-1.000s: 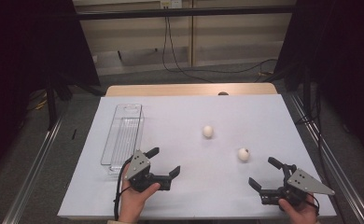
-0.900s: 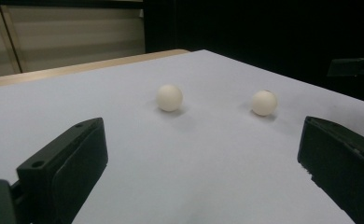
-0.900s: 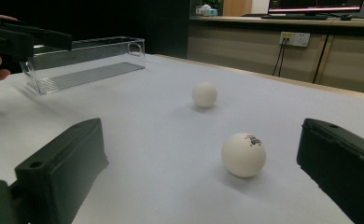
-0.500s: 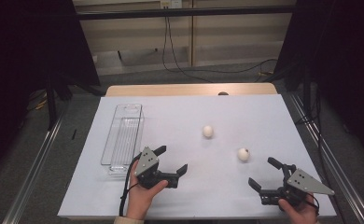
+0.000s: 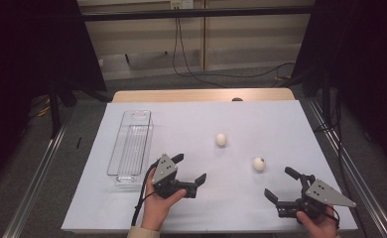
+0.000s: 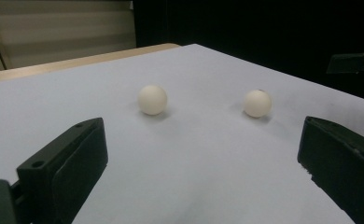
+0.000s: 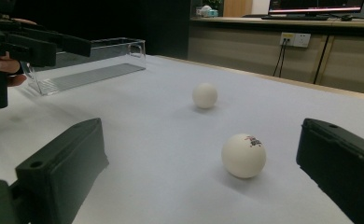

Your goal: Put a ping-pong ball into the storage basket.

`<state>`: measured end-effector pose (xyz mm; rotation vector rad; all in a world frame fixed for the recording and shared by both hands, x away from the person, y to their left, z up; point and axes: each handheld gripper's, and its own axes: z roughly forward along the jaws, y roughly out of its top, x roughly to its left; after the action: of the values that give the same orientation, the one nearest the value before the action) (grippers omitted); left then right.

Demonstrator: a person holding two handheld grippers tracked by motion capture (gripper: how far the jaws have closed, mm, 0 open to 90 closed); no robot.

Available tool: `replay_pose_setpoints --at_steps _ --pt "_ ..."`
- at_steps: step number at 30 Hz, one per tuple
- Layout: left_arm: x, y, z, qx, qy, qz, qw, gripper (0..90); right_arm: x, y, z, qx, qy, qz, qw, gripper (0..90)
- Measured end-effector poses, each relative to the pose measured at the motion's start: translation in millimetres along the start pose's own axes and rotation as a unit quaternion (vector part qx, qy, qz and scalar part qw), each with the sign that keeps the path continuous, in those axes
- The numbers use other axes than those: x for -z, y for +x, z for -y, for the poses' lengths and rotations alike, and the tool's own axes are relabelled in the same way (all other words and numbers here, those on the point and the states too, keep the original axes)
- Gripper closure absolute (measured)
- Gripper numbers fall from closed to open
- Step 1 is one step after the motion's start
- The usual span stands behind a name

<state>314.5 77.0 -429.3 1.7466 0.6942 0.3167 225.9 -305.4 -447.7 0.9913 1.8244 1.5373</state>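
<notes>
White, smooth, round: two small balls on matte pale table sheet. Far ball plain; near ball carries a small printed mark. Clear plastic tray, long, ribbed floor, nothing inside, at table's left. Left gripper jaws spread, holding nothing, just right of tray. Right gripper jaws spread, near ball just ahead

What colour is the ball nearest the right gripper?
White ball with a small red printed mark, clearest in the right gripper view.
</notes>
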Motion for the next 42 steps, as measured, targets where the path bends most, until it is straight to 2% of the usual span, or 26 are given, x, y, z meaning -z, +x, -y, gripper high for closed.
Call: replay_pose_setpoints --at_steps 42 --pt "-34.8 -13.9 -1.8 -0.007 0.021 0.019 0.9996 1.7 -0.6 0.2 -0.1 -0.001 0.000 -0.003 1.0000 1.0"
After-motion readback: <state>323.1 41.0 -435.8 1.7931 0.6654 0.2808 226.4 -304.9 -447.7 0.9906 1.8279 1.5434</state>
